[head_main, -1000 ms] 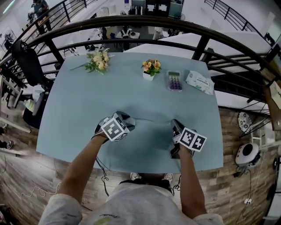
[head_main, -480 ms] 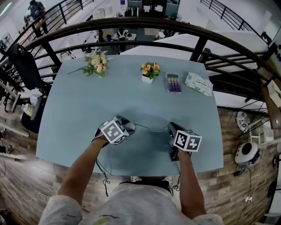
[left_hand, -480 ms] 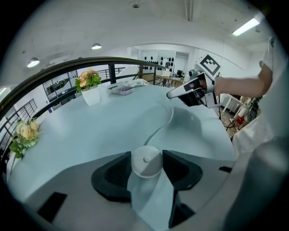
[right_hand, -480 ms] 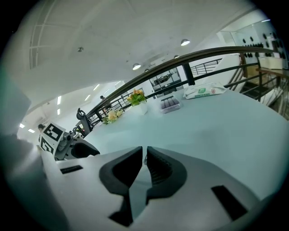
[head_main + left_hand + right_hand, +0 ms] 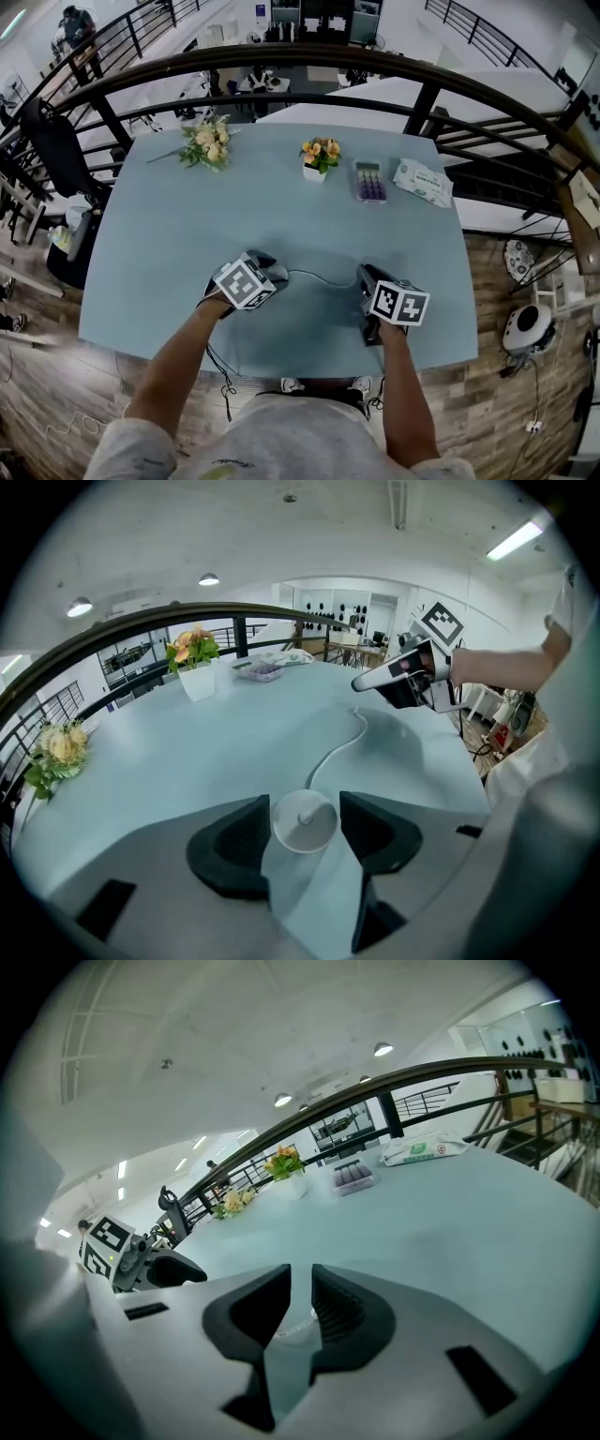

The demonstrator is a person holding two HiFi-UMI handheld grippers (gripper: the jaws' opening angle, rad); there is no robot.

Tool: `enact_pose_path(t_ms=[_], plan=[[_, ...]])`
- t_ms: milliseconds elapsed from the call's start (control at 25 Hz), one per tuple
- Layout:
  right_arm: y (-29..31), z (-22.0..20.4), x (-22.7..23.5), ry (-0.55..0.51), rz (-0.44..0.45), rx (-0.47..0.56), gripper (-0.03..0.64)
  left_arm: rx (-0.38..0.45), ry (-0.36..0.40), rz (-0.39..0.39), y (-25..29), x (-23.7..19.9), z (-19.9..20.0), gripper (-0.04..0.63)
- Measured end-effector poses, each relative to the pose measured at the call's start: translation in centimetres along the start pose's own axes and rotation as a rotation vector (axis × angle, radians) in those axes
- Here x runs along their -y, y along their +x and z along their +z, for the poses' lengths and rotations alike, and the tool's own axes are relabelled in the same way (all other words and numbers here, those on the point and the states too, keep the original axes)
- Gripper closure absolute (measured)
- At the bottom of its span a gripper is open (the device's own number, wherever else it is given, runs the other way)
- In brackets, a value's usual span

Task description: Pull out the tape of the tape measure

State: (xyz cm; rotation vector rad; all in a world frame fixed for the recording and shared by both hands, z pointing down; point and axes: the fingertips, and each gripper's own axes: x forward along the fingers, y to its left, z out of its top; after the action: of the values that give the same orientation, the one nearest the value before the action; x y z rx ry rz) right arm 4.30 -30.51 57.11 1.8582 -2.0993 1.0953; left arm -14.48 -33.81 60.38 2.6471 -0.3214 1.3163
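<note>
A round white tape measure [image 5: 303, 821] rests on the pale blue table [image 5: 187, 234] between the pads of my left gripper [image 5: 305, 832]. The jaws have just been opening, and a thin gap shows on each side of the case. Its thin white tape [image 5: 314, 275] runs out in a slack curve across the table to my right gripper [image 5: 363, 275]. In the right gripper view the tape's end [image 5: 292, 1327] lies low between the jaws of the right gripper [image 5: 300, 1312]. These jaws have just been opening too and stand slightly apart, not pressing on it.
At the table's far side stand a small flower pot [image 5: 320, 155], a loose bouquet [image 5: 206, 141], a purple-and-white box [image 5: 371, 181] and a packet of wipes [image 5: 423, 181]. A dark railing [image 5: 281, 56] curves round behind the table. The near table edge lies just under both hands.
The tape, nearly straight a second ago, now lies in a slack curve. The right gripper has rolled a little and shifted slightly left. The left gripper has stayed put.
</note>
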Motion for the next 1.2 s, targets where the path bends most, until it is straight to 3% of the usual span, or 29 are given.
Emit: enact_pose_path(t_ms=[560, 1200], plan=[[-2.3, 2.9, -2.8, -0.113, 0.023, 0.061, 0.566, 0.198, -0.072, 0.11, -3.8, 0.2, 4.0, 0.417], [-7.2, 8.3, -8.8, -0.297, 0.068, 0.228, 0.58, 0.47, -0.183, 0.274, -10.2, 2.2, 10.2, 0.485]])
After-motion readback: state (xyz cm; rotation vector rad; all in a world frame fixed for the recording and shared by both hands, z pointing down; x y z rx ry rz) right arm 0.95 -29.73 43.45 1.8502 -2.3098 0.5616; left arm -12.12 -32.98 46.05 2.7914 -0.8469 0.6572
